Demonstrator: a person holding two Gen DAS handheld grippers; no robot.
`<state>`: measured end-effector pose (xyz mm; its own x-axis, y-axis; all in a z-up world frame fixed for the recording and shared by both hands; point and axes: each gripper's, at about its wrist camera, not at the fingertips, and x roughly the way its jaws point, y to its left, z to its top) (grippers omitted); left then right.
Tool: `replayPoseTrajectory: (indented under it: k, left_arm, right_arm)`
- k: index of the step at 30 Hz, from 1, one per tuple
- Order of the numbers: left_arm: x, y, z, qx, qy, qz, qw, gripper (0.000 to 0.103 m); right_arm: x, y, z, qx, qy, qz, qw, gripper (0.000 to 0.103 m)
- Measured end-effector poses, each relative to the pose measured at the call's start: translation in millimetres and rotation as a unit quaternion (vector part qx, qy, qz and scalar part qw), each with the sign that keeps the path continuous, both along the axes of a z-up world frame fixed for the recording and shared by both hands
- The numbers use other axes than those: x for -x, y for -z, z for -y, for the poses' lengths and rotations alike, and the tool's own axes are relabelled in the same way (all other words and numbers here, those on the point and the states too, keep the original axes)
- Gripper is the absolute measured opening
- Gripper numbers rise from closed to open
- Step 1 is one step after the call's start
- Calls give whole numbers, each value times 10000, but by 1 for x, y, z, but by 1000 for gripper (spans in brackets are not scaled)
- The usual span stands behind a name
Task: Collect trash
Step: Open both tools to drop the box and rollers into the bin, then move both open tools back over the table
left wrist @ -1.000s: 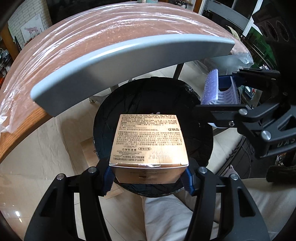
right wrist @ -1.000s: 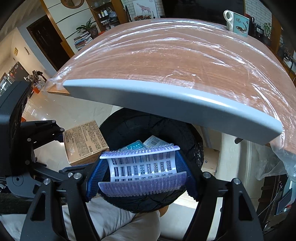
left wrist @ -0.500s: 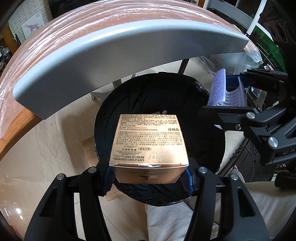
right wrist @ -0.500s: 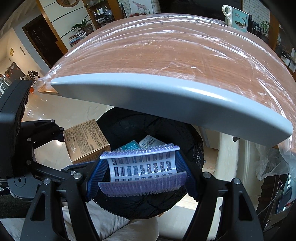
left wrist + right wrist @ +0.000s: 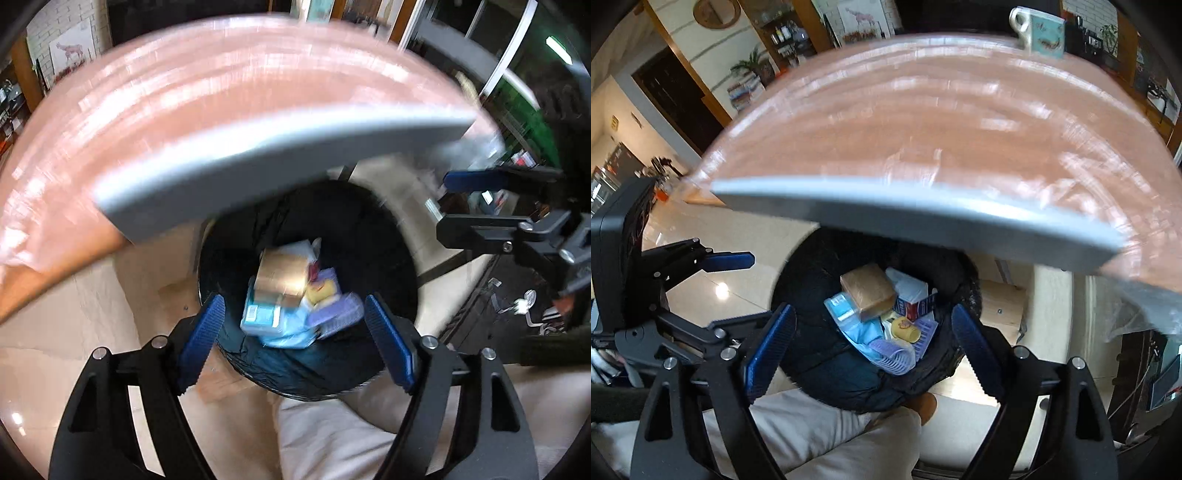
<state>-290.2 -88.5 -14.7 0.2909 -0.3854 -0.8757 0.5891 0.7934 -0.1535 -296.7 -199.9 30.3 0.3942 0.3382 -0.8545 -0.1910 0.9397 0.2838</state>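
A black-lined trash bin point(image 5: 388, 236) point(image 5: 805, 280) stands on the floor under the table edge. The gold box point(image 5: 282, 275) point(image 5: 868, 291) lies inside it on other trash, and the purple plastic tray point(image 5: 336, 312) point(image 5: 897, 354) lies beside it. My left gripper point(image 5: 295, 339) is open and empty above the bin's near rim. My right gripper point(image 5: 873, 347) is open and empty above the bin too. In the left wrist view the right gripper point(image 5: 491, 199) shows at the right. In the right wrist view the left gripper point(image 5: 713, 277) shows at the left.
A wooden table wrapped in clear plastic point(image 5: 184, 110) point(image 5: 923, 129) with a grey edge point(image 5: 258, 162) point(image 5: 923, 210) overhangs the bin. A mug point(image 5: 1039, 31) stands at its far side. The person's light trousers point(image 5: 332, 435) point(image 5: 831, 435) are just below the grippers. Pale tiled floor point(image 5: 74, 332) surrounds the bin.
Both grippers have opened. The gold box has dropped from the left gripper and the purple tray from the right gripper into the bin. Both views are blurred by motion.
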Motion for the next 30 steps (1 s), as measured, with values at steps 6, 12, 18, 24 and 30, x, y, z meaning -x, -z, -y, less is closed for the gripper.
replayPoseTrajectory:
  k: [6, 12, 18, 24, 30]
  left_arm:
    - [-18, -88, -19, 710, -317, 996, 9920, 101]
    - [-93, -118, -44, 998, -1317, 1514, 9746, 101]
    - [-190, -83, -67, 703, -2211, 1280, 9643, 101]
    - [-261, -51, -91, 275, -2745, 1062, 9553, 101]
    - [-293, -31, -102, 20, -2960, 965, 9503, 101]
  right_arm:
    - [-7, -77, 28, 156, 273, 1071, 9938, 99]
    - [-68, -100, 71, 472, 867, 1661, 9811, 99]
    - [-149, -71, 127, 911, 1574, 1480, 9721, 99]
    - [-212, -32, 188, 1208, 2266, 1058, 9607, 99]
    - [-234, -9, 219, 1367, 2550, 815, 9538, 99]
